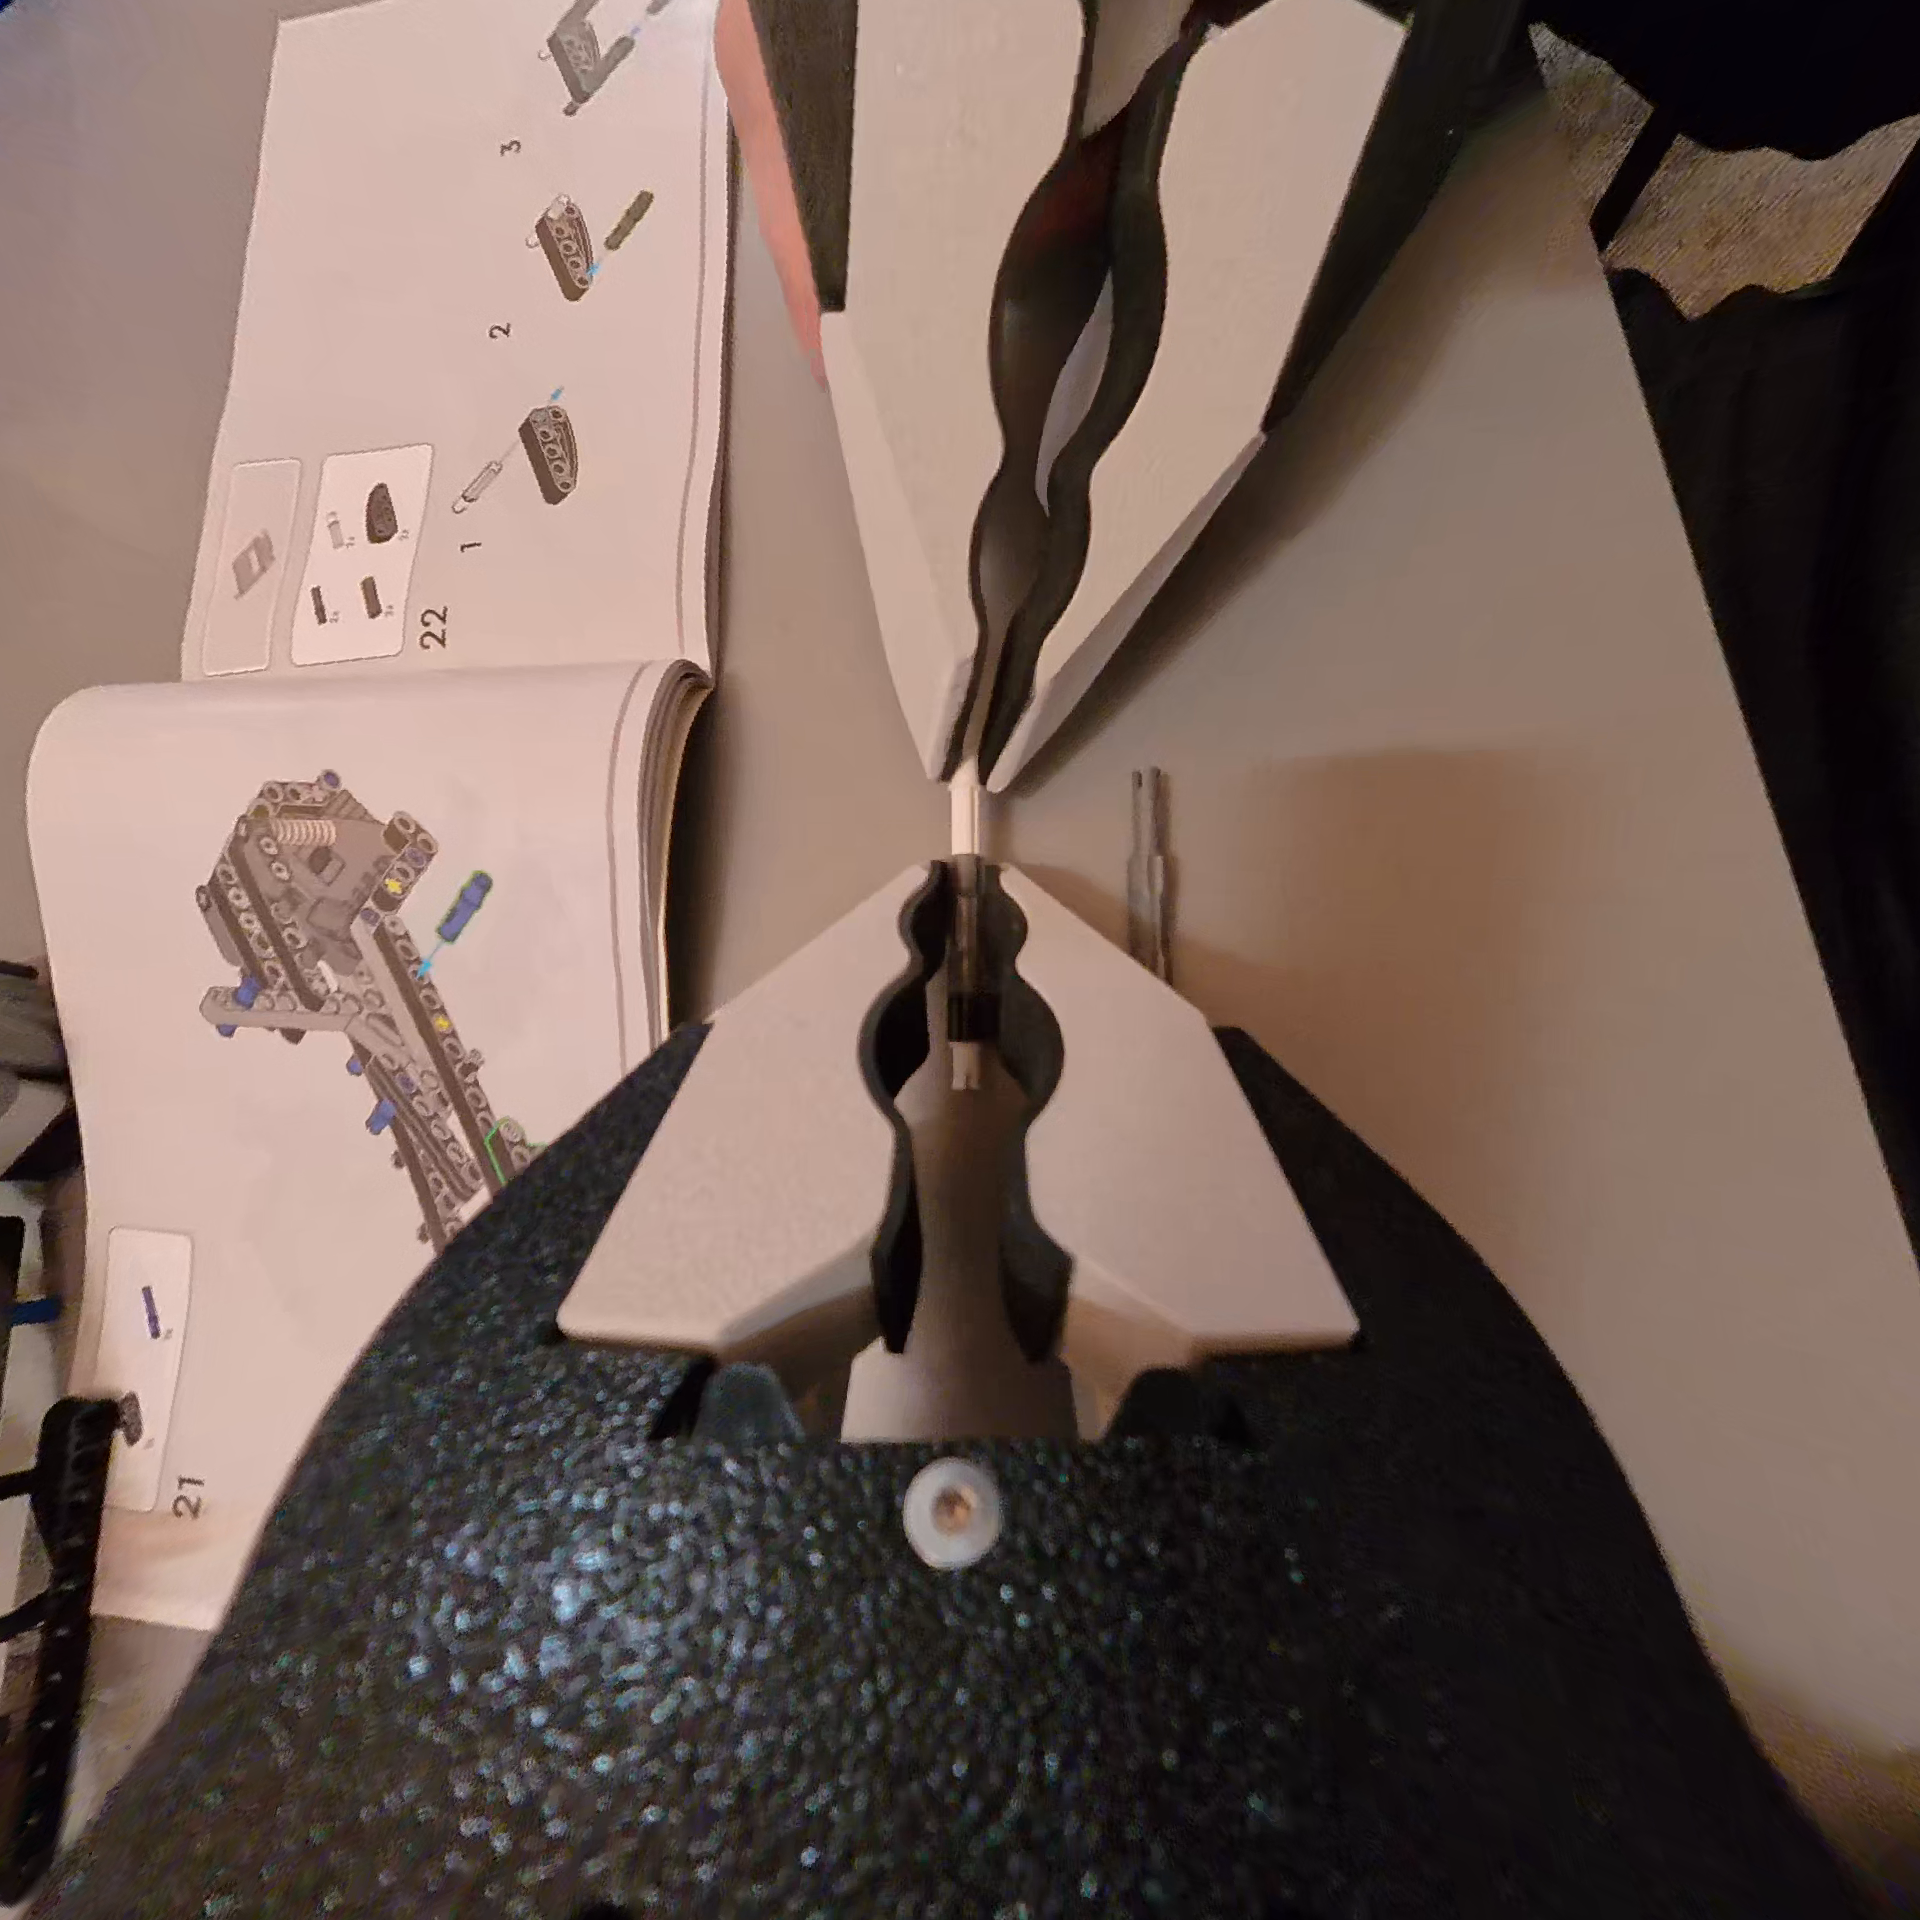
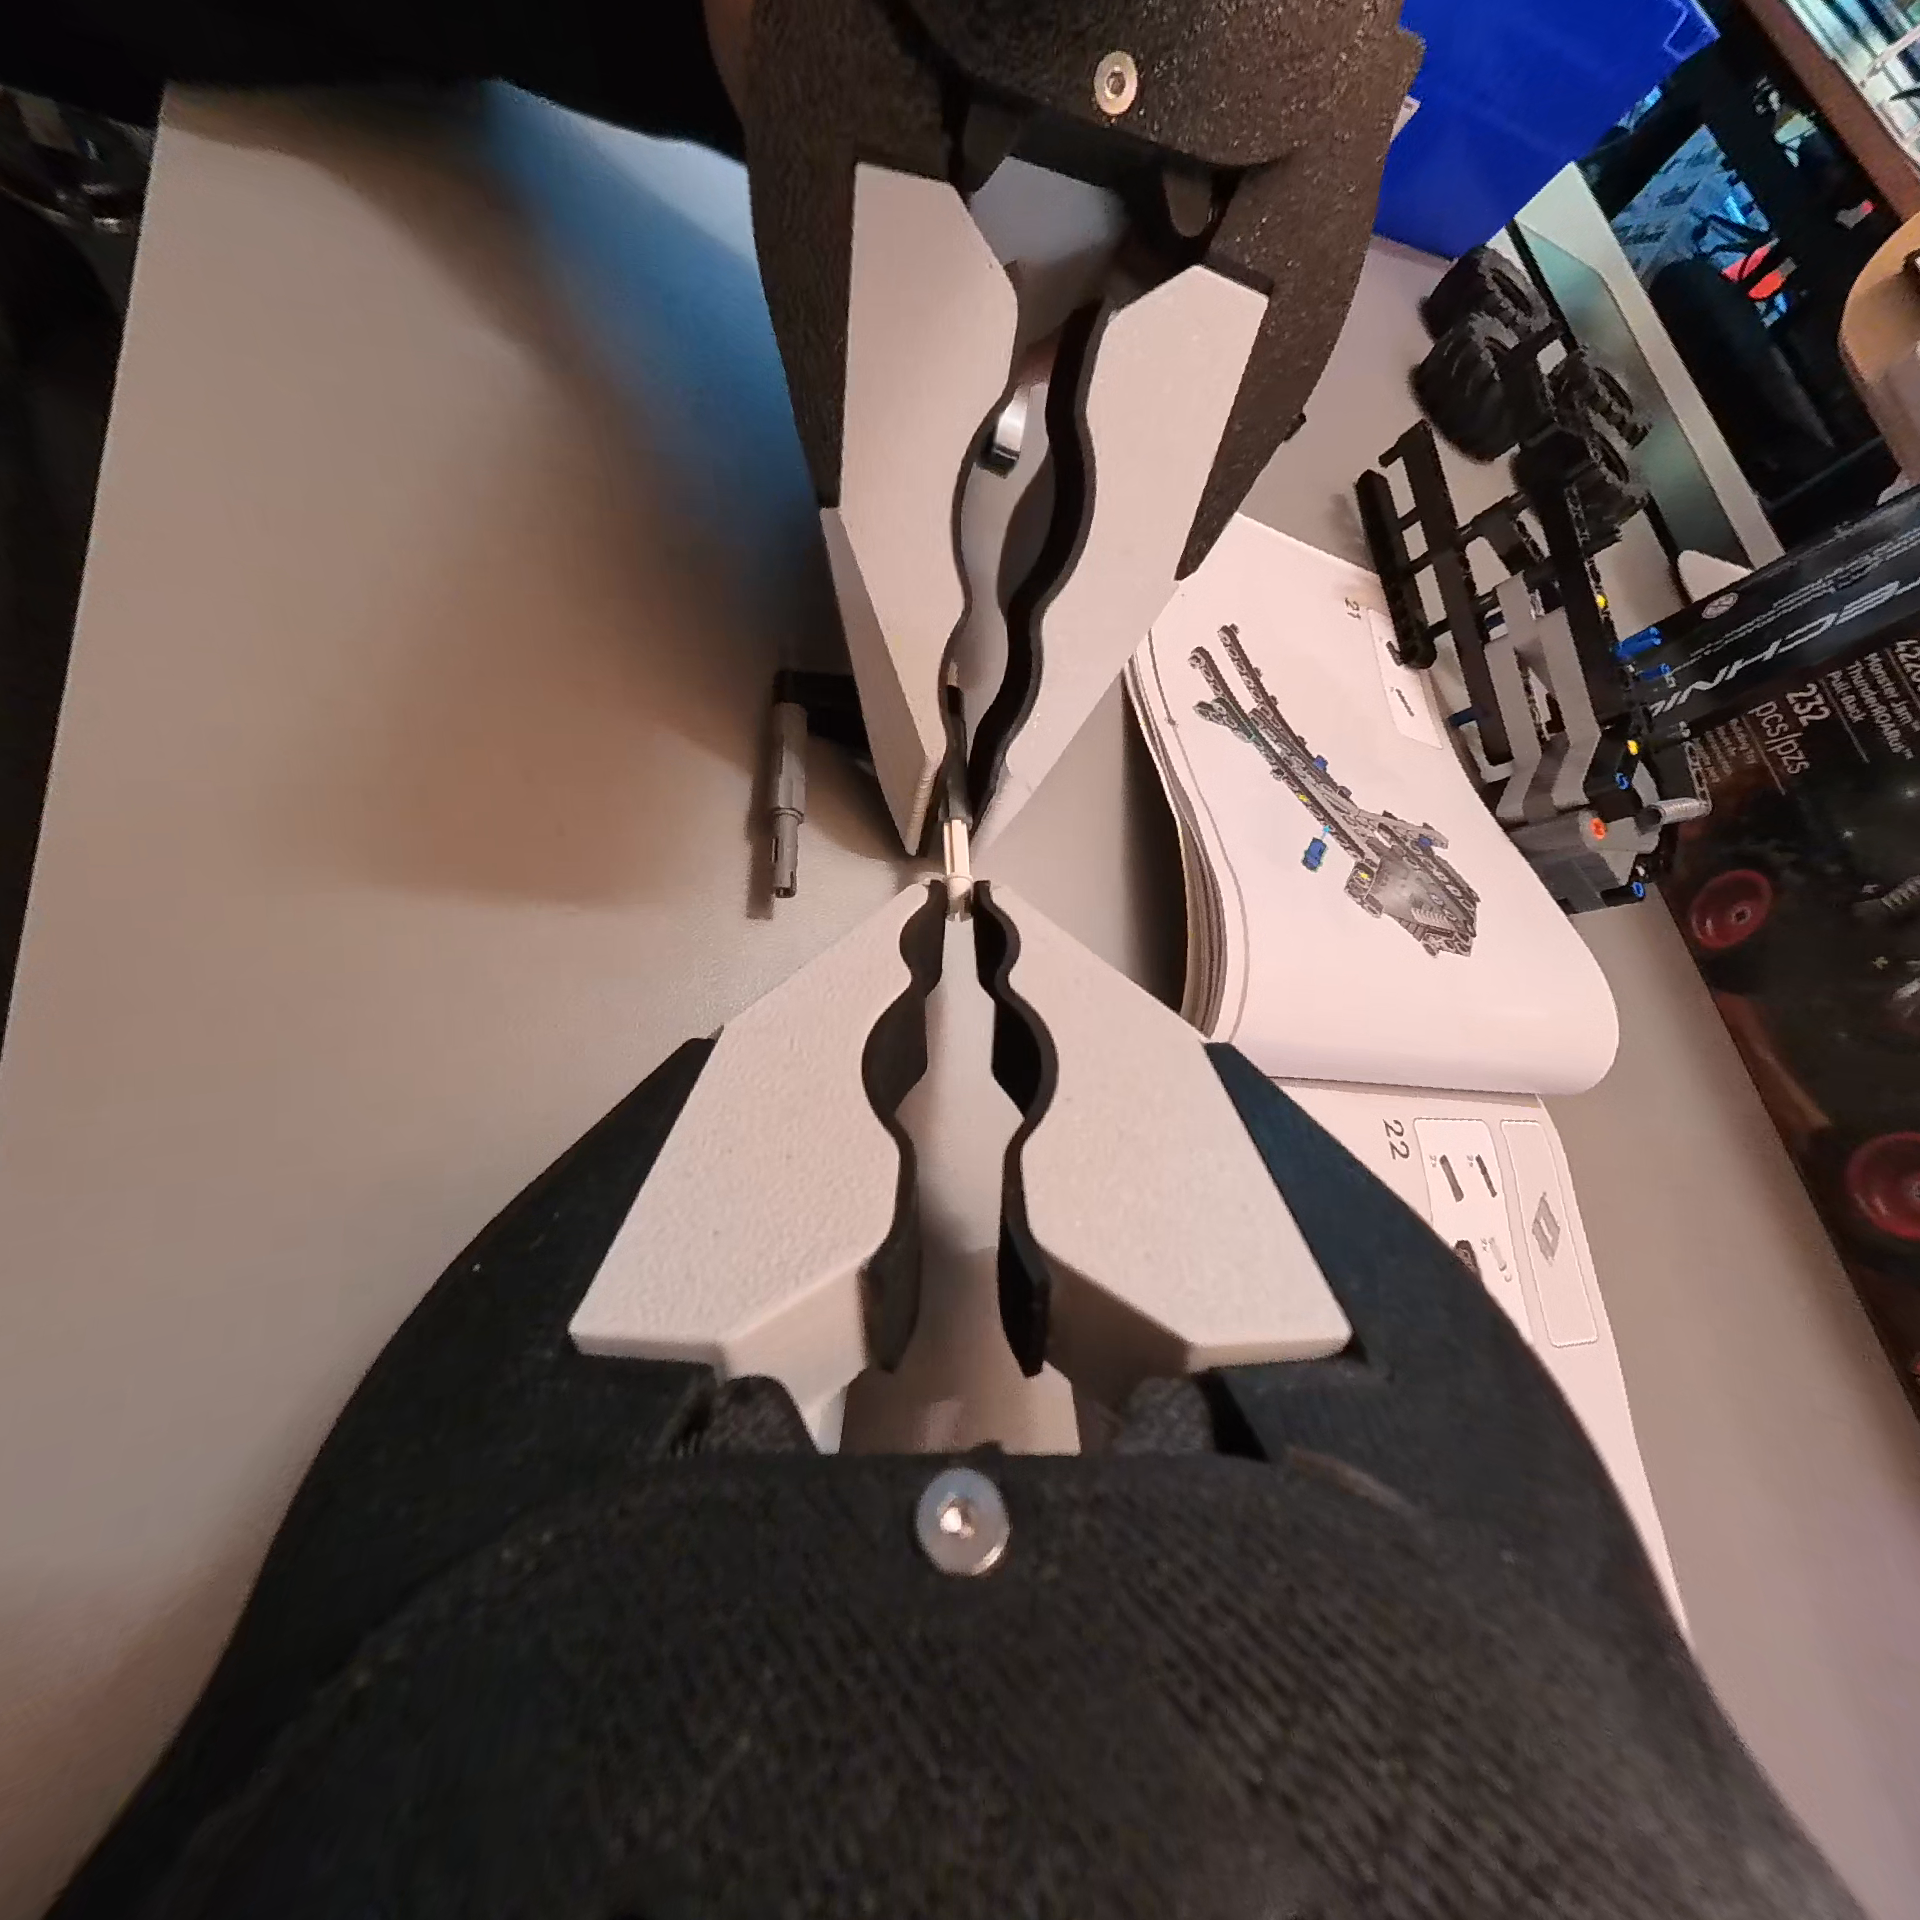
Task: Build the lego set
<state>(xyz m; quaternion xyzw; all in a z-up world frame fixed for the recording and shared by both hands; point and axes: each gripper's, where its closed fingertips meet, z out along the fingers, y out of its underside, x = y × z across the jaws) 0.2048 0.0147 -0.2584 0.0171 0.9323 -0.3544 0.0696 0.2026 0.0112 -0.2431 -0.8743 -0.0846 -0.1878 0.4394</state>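
My left gripper (image 1: 964, 868) is shut on a small dark lego piece (image 1: 971, 935), and a thin white pin (image 1: 964, 819) runs through it and sticks out past the fingertips. My right gripper (image 2: 954, 896) is shut on the free end of that white pin (image 2: 956, 860). The two grippers meet tip to tip a little above the grey table (image 2: 416, 623). The right gripper (image 1: 968, 774) comes in from the top of the left wrist view. The left gripper (image 2: 948, 831) with the dark piece (image 2: 956, 764) comes in from the top of the right wrist view.
A loose grey pin (image 2: 784, 800) lies on the table beside the grippers; it also shows in the left wrist view (image 1: 1148, 873). The open instruction booklet (image 2: 1403, 831) lies to one side. Beyond it stand the part-built model (image 2: 1558, 748), black wheels (image 2: 1496, 353), the set's box (image 2: 1818, 883) and a blue bin (image 2: 1538, 104). The tips of both grippers are at nearly the same place.
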